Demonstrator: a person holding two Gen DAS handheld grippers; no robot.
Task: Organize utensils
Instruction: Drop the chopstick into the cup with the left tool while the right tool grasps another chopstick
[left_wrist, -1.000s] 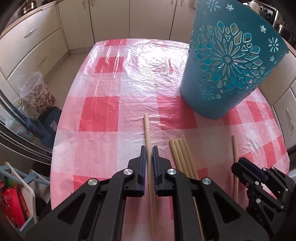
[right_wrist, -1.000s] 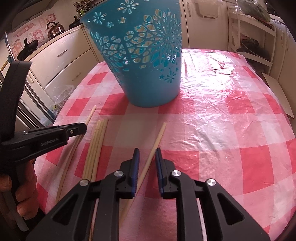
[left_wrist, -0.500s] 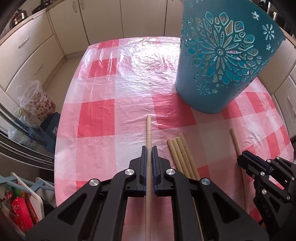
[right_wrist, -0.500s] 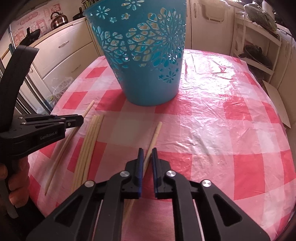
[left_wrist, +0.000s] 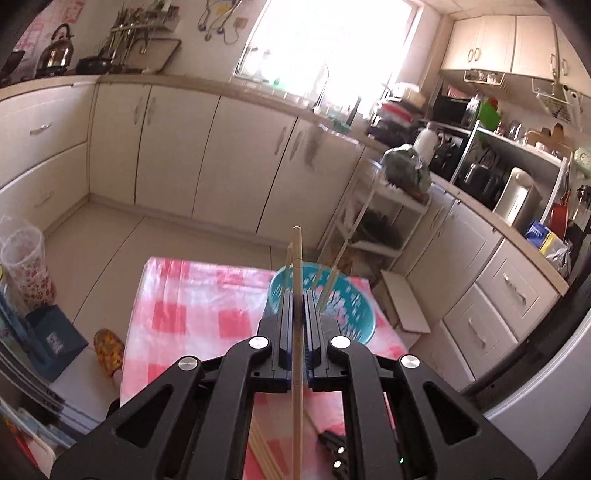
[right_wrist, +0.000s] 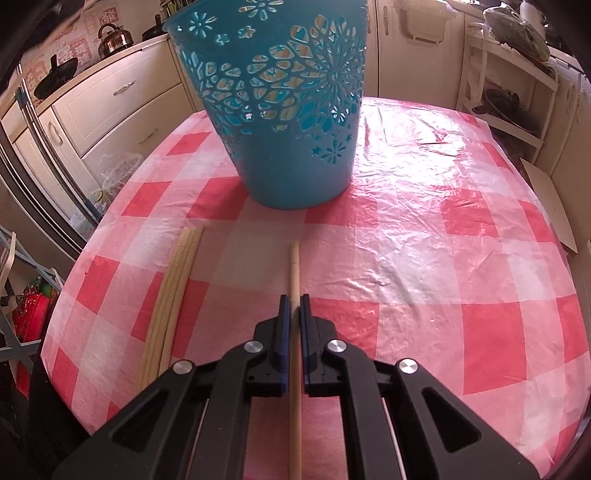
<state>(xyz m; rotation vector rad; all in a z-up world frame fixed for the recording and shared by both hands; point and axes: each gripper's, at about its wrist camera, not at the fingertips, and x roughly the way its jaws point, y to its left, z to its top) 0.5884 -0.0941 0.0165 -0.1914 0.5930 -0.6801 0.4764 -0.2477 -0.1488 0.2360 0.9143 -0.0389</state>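
Observation:
My left gripper (left_wrist: 296, 299) is shut on a wooden chopstick (left_wrist: 296, 258) and holds it high above the table, its tip over the teal cut-out basket (left_wrist: 354, 306), which has a few chopsticks standing in it. My right gripper (right_wrist: 294, 299) is shut on another wooden chopstick (right_wrist: 294, 269) that lies low over the red-checked tablecloth (right_wrist: 424, 236), pointing at the basket (right_wrist: 288, 110). A bundle of three chopsticks (right_wrist: 177, 288) lies on the cloth to the left of the right gripper.
The table's front and left edges drop to the floor (left_wrist: 92, 251). Kitchen cabinets (left_wrist: 177, 155) and a white rack (right_wrist: 509, 85) stand behind the table. A flat cardboard piece (right_wrist: 550, 206) lies off the table's right side.
My left gripper has lifted its chopstick off the table and risen high above the basket. My right gripper has closed fully on its chopstick and straightened it toward the basket.

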